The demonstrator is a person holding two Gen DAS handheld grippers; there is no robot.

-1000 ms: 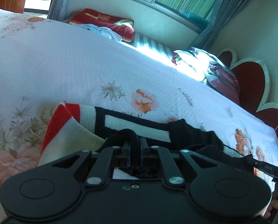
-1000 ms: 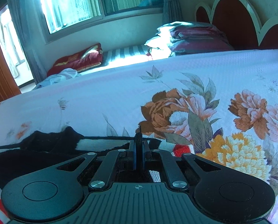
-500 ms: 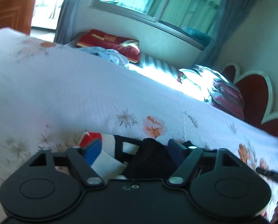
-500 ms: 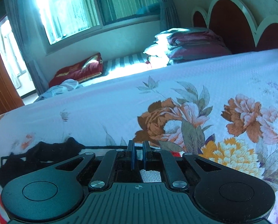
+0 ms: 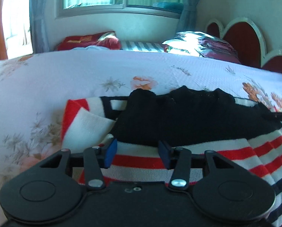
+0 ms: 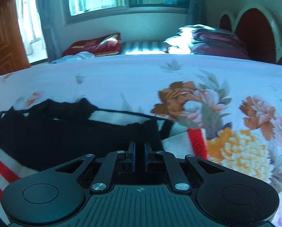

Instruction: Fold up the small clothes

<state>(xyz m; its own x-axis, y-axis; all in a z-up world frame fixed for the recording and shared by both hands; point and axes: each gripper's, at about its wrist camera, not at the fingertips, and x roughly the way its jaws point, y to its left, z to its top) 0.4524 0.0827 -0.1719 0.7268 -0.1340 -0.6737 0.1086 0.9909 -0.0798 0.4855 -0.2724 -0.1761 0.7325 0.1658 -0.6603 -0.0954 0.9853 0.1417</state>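
Observation:
A small knit garment, black point(image 5: 188, 121) over red, white and navy stripes point(image 5: 235, 151), lies on the bed. My left gripper point(image 5: 137, 145) hovers over its striped near edge. Its jaws stand apart and are closing, with striped cloth below them and no pad pressing. In the right wrist view the garment point(image 6: 65, 132) spreads to the left. My right gripper point(image 6: 139, 144) is shut to a narrow slit at the black cloth's right corner. No cloth shows between its pads.
The floral bedspread point(image 5: 84, 79) stretches away on all sides. Folded quilts and pillows point(image 6: 212, 39) are stacked by the red scalloped headboard point(image 6: 254, 30). A red cushion point(image 5: 87, 39) lies under the window, and a wooden door point(image 6: 2, 37) stands far left.
My left gripper let go of the black cloth, opened wide, then narrowed, and its view rolled level. The cloth tuft between my right pads is gone. Both grippers drew back a little.

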